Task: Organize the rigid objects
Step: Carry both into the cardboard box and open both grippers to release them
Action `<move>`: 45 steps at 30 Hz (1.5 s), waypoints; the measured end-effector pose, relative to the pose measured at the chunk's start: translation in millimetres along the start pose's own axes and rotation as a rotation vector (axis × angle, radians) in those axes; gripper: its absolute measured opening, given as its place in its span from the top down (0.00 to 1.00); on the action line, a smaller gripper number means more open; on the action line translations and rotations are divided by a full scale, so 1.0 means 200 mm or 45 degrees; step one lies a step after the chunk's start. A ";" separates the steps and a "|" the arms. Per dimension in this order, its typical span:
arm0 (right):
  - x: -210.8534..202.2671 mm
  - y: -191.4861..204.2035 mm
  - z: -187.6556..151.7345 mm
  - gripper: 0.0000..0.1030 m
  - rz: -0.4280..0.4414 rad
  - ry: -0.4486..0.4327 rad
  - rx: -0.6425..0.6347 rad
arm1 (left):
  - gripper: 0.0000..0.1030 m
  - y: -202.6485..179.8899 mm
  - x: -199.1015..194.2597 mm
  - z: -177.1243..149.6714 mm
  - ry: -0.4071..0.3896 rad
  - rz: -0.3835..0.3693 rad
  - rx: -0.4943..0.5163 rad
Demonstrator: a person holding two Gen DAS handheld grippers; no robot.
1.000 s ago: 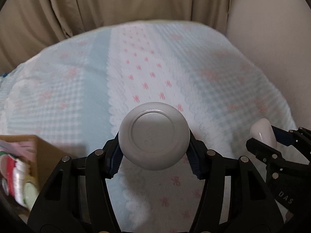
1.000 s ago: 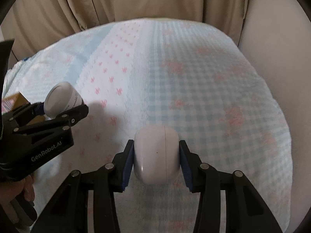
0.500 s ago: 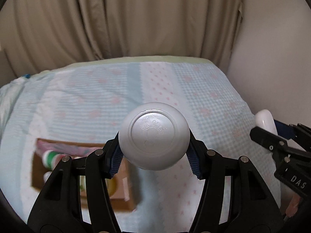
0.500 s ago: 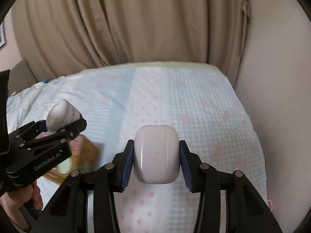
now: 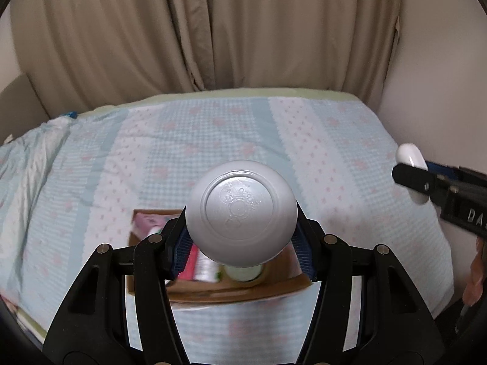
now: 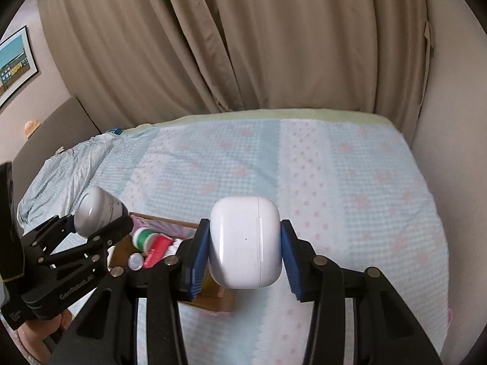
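The bottle [image 5: 241,213] in the left tool [image 5: 242,245] is pale grey. The earbud case [image 6: 245,242] in the right tool [image 6: 245,258] is glossy white. Both tools are black with blue pads [image 6: 290,263]. The bed cover [image 6: 350,188] is light blue check with white stripes and small pink flowers. The cardboard box [image 5: 237,290] is brown. The curtains [image 5: 213,30] are beige.

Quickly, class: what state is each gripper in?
Left gripper: shut on round grey plastic bottle.
Right gripper: shut on white earbud case.
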State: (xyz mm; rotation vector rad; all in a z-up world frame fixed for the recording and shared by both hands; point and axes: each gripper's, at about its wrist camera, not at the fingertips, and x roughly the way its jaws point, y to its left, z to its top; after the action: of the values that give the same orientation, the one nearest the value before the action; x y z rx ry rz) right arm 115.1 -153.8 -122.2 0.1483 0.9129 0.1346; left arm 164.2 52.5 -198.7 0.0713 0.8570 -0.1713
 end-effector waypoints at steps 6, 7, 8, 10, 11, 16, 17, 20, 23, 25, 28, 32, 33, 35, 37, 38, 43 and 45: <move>0.16 0.26 -0.03 0.60 -0.061 0.062 0.097 | 0.48 0.31 0.10 -0.10 0.099 -0.090 0.062; 0.19 0.30 -0.03 0.60 -0.071 0.073 0.109 | 0.48 0.36 0.12 -0.11 0.116 -0.100 0.078; 0.23 0.34 -0.03 0.60 -0.080 0.085 0.125 | 0.48 0.40 0.16 -0.13 0.140 -0.111 0.096; 0.30 0.41 -0.04 0.60 -0.092 0.108 0.172 | 0.48 0.47 0.22 -0.16 0.182 -0.128 0.126; 0.34 0.44 -0.05 0.60 -0.094 0.119 0.190 | 0.48 0.50 0.26 -0.19 0.209 -0.136 0.150; 0.54 0.55 -0.08 0.60 -0.108 0.217 0.215 | 0.48 0.58 0.42 -0.26 0.306 -0.156 0.205; 0.58 0.57 -0.09 0.60 -0.108 0.237 0.217 | 0.48 0.60 0.45 -0.27 0.324 -0.158 0.207; 0.70 0.59 -0.12 0.60 -0.101 0.304 0.219 | 0.48 0.62 0.55 -0.30 0.375 -0.162 0.205; 0.84 0.60 -0.14 0.60 -0.091 0.369 0.210 | 0.48 0.63 0.65 -0.34 0.424 -0.168 0.197; 0.94 0.59 -0.15 0.60 -0.089 0.411 0.206 | 0.48 0.63 0.72 -0.37 0.464 -0.169 0.200; 1.10 0.56 -0.19 0.60 -0.086 0.474 0.218 | 0.48 0.62 0.81 -0.43 0.516 -0.176 0.190; 1.29 0.54 -0.24 0.60 -0.072 0.568 0.225 | 0.48 0.60 0.92 -0.52 0.598 -0.178 0.183; 1.32 0.53 -0.25 0.60 -0.068 0.589 0.223 | 0.48 0.59 0.94 -0.54 0.617 -0.177 0.192; 1.38 0.53 -0.27 0.60 -0.060 0.631 0.225 | 0.48 0.57 0.97 -0.58 0.658 -0.168 0.224; 1.42 0.52 -0.29 0.60 -0.039 0.668 0.235 | 0.48 0.56 1.00 -0.60 0.704 -0.177 0.238; 1.44 0.52 -0.30 0.60 -0.033 0.686 0.241 | 0.48 0.55 1.02 -0.61 0.723 -0.181 0.236; 1.49 0.49 -0.30 0.60 -0.033 0.726 0.307 | 0.45 0.53 1.04 -0.61 0.750 -0.149 0.247; 1.48 0.48 -0.30 0.50 -0.032 0.720 0.333 | 0.00 0.52 1.02 -0.59 0.724 -0.160 0.255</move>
State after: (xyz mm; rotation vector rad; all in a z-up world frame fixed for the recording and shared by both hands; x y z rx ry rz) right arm 241.9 -2.0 -370.1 0.3525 1.4960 0.0312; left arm 225.7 145.0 -430.7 0.2628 1.4112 -0.3647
